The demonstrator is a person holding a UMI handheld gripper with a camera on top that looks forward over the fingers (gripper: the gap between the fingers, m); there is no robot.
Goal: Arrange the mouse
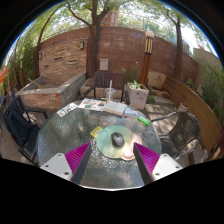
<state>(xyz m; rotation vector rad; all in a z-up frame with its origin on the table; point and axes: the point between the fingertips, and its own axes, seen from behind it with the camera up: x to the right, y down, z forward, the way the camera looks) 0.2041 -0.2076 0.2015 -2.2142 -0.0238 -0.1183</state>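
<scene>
While the mouse (117, 140) rests on the disc-shaped mat (108, 147) atop the round glass table (60, 140), no contact with the gripper (111, 158) shown: fingers spread wide, magenta pads (77, 156) facing inward at either side, nothing held, nothing pressed. Mouse located just ahead of the fingertips and roughly midway between them, toward the far half of the mat, apart from both pads. Judged stage: approach only; grasp, shift and final placement apparently all still outstanding, unless the mat already counts as the intended spot, which cannot be settled from this view. Long axis of the mouse: appears to run roughly away from the camera, in line with the fingers, with perhaps a slight tilt; which end is the front too small to tell. Also on the table: scattered papers (100, 104) beyond the mat. Behind: planter (137, 96), brick wall (70, 55), trees.
</scene>
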